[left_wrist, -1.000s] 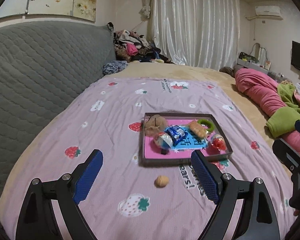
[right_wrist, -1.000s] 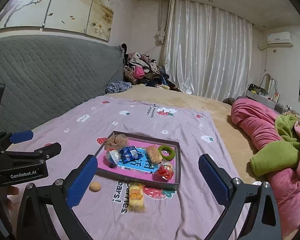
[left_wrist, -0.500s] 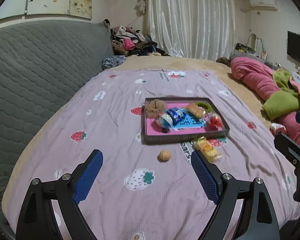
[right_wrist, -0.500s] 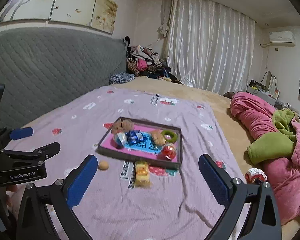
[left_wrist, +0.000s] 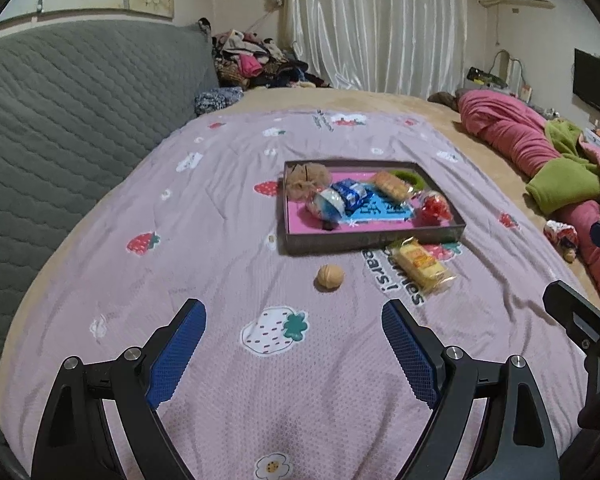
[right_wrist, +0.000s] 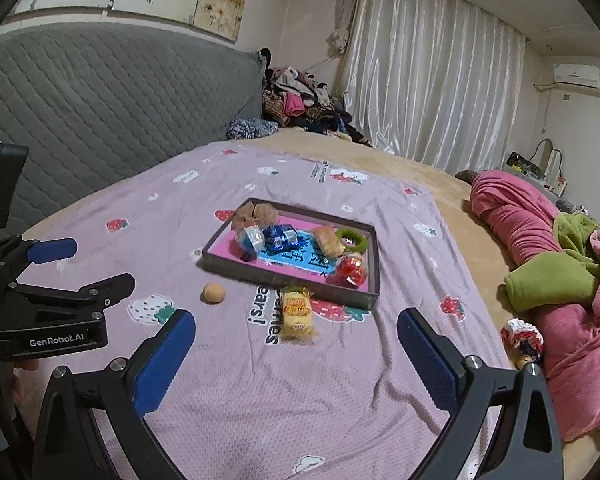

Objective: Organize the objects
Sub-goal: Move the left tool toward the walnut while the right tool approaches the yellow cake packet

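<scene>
Hovering over bedspread [left_wrist: 220, 208], both grippers [left_wrist: 294, 320] [right_wrist: 296, 330] agape, empty; walnut [left_wrist: 330, 277], seemingly, before tray [left_wrist: 374, 236].

The left gripper [left_wrist: 294, 344] is hovering over the strawberry-print blanket [left_wrist: 228, 216], jaws standing wide with nothing between them. Ahead of it, a walnut [left_wrist: 330, 277] and a yellow snack packet [left_wrist: 420, 264] are lying just beside the tray [left_wrist: 372, 238], outside its near wall.
</scene>
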Demonstrator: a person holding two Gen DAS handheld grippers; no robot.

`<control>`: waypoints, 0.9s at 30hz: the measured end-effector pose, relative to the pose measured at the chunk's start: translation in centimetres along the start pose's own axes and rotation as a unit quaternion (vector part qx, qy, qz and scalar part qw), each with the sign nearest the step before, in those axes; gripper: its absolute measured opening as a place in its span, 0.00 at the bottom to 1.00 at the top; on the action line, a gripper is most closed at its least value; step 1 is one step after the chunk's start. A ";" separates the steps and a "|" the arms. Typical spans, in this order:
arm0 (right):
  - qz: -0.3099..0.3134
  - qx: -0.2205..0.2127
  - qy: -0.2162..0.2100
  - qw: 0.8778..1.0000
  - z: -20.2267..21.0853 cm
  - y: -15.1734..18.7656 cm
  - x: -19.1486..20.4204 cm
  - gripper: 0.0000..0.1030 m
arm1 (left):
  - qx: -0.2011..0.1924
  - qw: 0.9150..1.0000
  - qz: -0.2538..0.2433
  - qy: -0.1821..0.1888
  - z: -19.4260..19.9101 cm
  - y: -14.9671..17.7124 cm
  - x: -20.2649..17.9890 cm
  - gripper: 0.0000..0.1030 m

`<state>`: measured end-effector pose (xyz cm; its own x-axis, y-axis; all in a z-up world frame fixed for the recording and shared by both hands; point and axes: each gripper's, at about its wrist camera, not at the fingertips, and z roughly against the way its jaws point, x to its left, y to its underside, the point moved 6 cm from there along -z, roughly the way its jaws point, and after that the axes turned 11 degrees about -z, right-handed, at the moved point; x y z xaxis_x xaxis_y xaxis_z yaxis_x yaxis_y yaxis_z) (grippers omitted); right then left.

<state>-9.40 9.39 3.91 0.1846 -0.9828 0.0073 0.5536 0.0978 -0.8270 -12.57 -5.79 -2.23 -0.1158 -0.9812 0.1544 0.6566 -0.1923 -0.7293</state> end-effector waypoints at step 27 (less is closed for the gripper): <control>-0.012 0.082 0.010 0.997 -10.4 4.1 -2.7 0.99 | 0.051 0.997 -0.032 0.040 -9.4 0.6 -3.8 0.88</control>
<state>-16.11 10.76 -5.35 0.1535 -0.9880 0.0139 0.6829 0.0959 -0.7242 -18.75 -2.30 -9.49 -0.2160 -0.9660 0.1418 0.7180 -0.2556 -0.6474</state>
